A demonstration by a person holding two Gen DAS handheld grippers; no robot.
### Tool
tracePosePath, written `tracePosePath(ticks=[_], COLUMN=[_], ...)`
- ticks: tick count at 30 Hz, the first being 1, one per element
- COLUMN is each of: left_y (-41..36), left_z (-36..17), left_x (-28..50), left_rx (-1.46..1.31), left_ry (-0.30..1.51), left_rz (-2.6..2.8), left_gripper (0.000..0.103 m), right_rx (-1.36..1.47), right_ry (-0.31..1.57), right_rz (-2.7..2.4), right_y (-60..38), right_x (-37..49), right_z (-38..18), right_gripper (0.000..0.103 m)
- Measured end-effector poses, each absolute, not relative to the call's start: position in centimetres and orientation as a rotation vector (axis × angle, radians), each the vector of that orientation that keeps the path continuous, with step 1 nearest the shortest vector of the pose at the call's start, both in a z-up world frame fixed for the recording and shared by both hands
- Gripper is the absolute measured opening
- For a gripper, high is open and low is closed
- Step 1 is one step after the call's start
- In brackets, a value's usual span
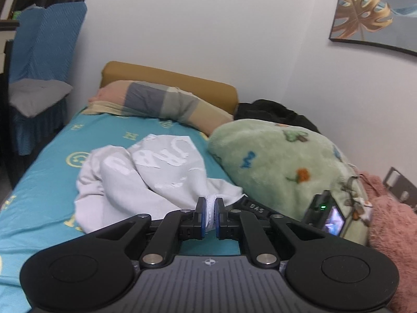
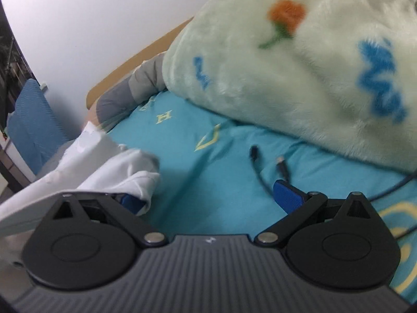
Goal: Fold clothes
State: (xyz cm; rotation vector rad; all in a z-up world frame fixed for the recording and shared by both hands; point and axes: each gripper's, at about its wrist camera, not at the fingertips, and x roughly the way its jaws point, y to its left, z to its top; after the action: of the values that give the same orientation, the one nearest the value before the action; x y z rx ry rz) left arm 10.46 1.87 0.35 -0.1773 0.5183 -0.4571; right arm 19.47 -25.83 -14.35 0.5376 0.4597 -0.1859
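Between the left gripper (image 1: 210,208) jaws sits the white garment's (image 1: 135,172) edge

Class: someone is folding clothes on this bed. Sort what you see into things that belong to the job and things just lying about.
Job: white garment; left gripper, shut on its edge; right gripper, open.

Lying about: green fleece blanket; striped pillow; black cable; pink blanket.

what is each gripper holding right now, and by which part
The left gripper is shut on an edge of the crumpled white printed cotton garment. The right gripper is open and holds nothing; garment cloth drapes over one finger.
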Motion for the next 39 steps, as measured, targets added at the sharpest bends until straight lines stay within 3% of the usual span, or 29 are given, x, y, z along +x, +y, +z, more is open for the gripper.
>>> tracePosePath(ticks=[12, 14, 20, 23, 25, 28, 31, 39], left_y=[10.7, 12.1, 11.7, 10.4, 9.2, 7.5, 6.1, 3.8], left_z=[7.0, 6.4, 3.0, 1.6, 1.2, 0.7, 0.0, -1.9], left_x=[3.0, 2.1, 3.7, 4.2, 4.5, 4.3, 4.6, 5.2], left_rx=[-0.375, -0.41, -0.445, -0.398, -0.343, -0.29, -0.28, -0.232], left_ry=[0.259, 0.283, 0.589, 0.663, 0.685, 0.687, 0.69, 0.726], left_rz=[-0.403, -0.385, -0.406, -0.399, -0.408, -0.43, -0.397, -0.344], left_gripper=[0.007, 0.008, 0.01, 0.02, 0.046, 0.059, 0.066, 0.068], right_rx=[0.159, 0.087, -0.069, -0.084, -0.087, -0.068, -0.039, 0.025], right_ry=[-0.055, -0.074, -0.07, -0.06, -0.053, -0.041, -0.027, -0.01], right_rz=[-0.139, -0.106, -0.096, -0.075, -0.069, -0.065, -0.059, -0.071], right_y=[-19.8, -18.3, -15.1, -14.6, -14.6, -15.3, -16.1, -17.0], right_x=[5.5, 3.6, 2.0, 2.1, 2.1, 2.6, 3.1, 3.5], right_z=[5.2, 6.1, 5.6, 5.5, 5.5, 5.4, 5.4, 5.7], right_gripper=[0.103, 0.103, 0.103, 0.103, 0.103, 0.103, 0.103, 0.103])
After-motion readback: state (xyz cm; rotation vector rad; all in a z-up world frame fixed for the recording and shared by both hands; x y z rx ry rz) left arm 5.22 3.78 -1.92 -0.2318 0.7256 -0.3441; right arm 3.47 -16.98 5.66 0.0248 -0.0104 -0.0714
